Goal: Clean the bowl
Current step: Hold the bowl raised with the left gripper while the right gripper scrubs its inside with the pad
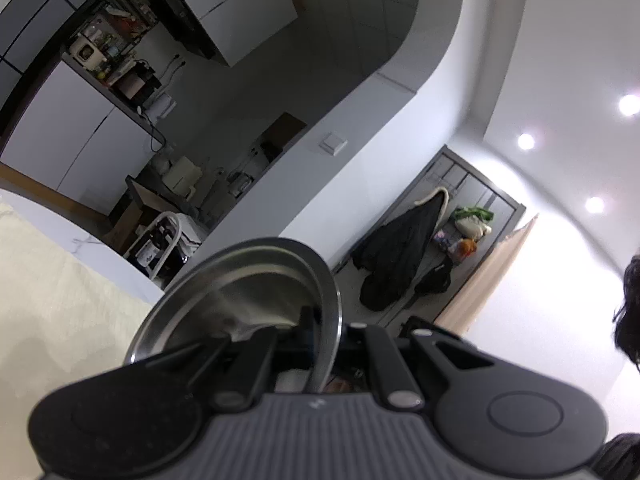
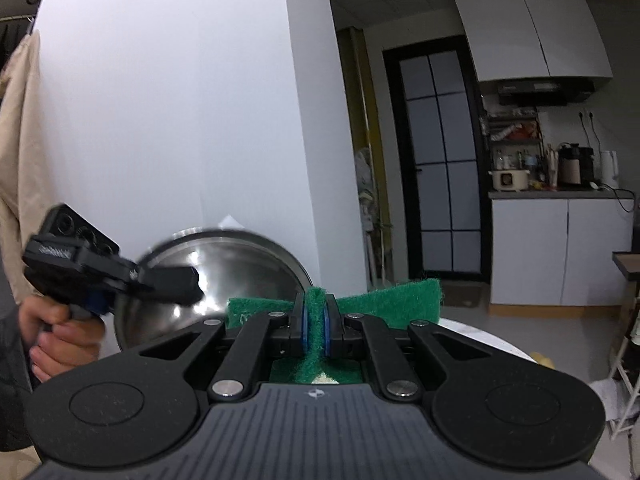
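A shiny steel bowl (image 1: 248,288) is held up in the air by my left gripper (image 1: 324,332), which is shut on its rim, one finger inside and one outside. In the right wrist view the bowl (image 2: 224,276) stands on edge with its hollow facing the camera, and the left gripper (image 2: 160,280) grips its left rim. My right gripper (image 2: 316,320) is shut on a green scouring pad (image 2: 384,300), which is pinched in the middle and sticks out on both sides. The pad is just right of the bowl; I cannot tell whether they touch.
A white marble-look table (image 1: 60,300) lies below at the left. A kitchen counter with appliances (image 2: 560,192), a dark glass door (image 2: 440,160) and a white wall (image 2: 180,100) stand behind. A coat rack with dark clothes (image 1: 412,256) is at the far side.
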`<state>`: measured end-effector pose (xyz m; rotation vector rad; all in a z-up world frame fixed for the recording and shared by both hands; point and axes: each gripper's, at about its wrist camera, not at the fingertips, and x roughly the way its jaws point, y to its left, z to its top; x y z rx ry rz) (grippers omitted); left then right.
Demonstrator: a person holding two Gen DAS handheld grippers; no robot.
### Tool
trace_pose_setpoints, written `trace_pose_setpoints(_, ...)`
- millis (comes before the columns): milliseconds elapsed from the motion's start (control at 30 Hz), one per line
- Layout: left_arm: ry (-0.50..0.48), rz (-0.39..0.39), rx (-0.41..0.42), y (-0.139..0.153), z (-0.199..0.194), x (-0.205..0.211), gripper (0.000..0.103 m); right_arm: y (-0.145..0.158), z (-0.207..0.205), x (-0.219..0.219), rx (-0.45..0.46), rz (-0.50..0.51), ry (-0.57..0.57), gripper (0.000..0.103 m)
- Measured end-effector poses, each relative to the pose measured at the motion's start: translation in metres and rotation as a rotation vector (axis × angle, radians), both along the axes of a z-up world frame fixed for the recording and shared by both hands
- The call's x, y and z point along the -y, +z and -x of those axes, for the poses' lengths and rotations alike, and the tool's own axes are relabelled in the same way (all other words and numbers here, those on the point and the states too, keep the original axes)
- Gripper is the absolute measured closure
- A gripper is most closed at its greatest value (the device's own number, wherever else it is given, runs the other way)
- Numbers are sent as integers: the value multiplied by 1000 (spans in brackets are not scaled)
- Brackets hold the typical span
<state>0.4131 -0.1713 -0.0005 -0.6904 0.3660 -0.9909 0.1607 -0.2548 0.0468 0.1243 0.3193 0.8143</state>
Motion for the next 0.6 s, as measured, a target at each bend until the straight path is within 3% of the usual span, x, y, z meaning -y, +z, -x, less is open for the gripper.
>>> trace_pose_setpoints(333, 18, 38, -18, -4, -7, -1, 98, -8, 6, 0, -30, -1, 6, 96)
trace_pose_setpoints(600, 14, 43, -46, -13, -11, 2, 98, 8, 24, 19, 66, -199, 46, 96)
